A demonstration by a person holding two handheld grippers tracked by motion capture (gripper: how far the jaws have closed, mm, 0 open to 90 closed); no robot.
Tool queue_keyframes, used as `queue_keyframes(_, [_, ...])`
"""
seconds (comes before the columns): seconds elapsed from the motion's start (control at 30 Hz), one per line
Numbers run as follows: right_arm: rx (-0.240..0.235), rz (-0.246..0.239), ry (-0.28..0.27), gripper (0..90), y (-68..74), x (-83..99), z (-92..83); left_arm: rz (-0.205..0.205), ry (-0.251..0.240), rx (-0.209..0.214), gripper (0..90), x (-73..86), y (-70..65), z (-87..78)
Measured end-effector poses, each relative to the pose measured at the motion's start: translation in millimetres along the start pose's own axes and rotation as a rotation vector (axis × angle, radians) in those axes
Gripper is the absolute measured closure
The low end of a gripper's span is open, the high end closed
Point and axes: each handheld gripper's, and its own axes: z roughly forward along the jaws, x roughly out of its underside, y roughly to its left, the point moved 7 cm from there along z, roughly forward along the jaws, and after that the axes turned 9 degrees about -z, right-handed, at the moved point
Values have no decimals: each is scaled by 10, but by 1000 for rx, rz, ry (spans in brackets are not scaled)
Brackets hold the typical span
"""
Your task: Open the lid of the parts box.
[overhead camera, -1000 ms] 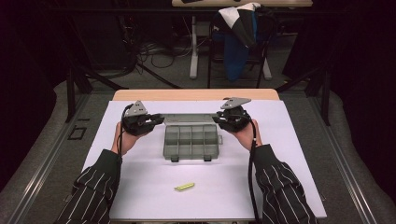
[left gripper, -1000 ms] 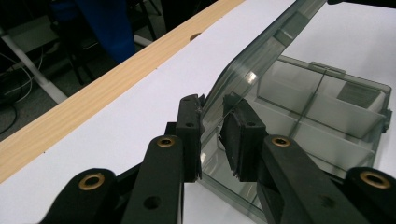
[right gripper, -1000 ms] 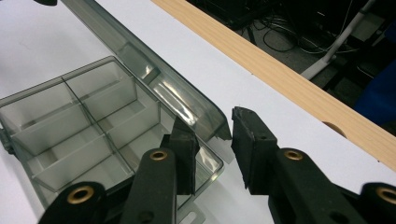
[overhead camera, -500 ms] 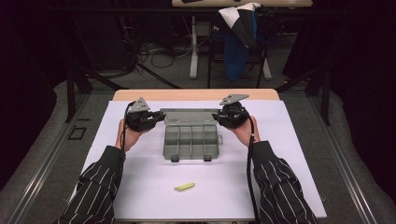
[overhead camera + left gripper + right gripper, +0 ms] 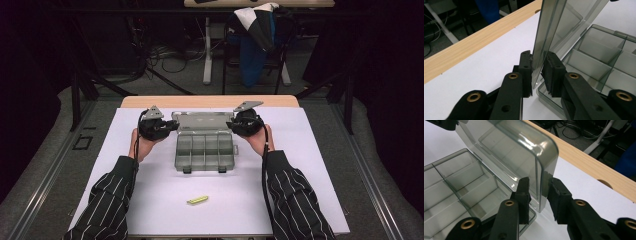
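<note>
White sheet (image 5: 150, 200) on wooden table (image 5: 210, 101), dark room; both jaws pinch lid (image 5: 202, 120) edges.

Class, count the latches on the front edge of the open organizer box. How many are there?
2. Both sit on the near front edge of the organizer box: the left latch by its left corner, the right latch by its right corner. None seem hidden.
</note>
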Motion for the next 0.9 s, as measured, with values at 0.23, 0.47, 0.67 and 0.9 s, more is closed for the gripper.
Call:
queue_keyframes(0.23, [1,18,7,701,-19,36,68,-8,6,-12,754,20,13,65])
queue_keyframes(0.47, [-5,37,25,696,-24,91,143,-4,42,-27,727,71,12,152])
queue_keyframes(0.67, [-7,45,34,697,-31,127,191,-12,75,-40,702,133,27,228])
queue_keyframes(0.9, [-17,64,62,694,-37,198,266,-29,90,-54,682,192,80,262])
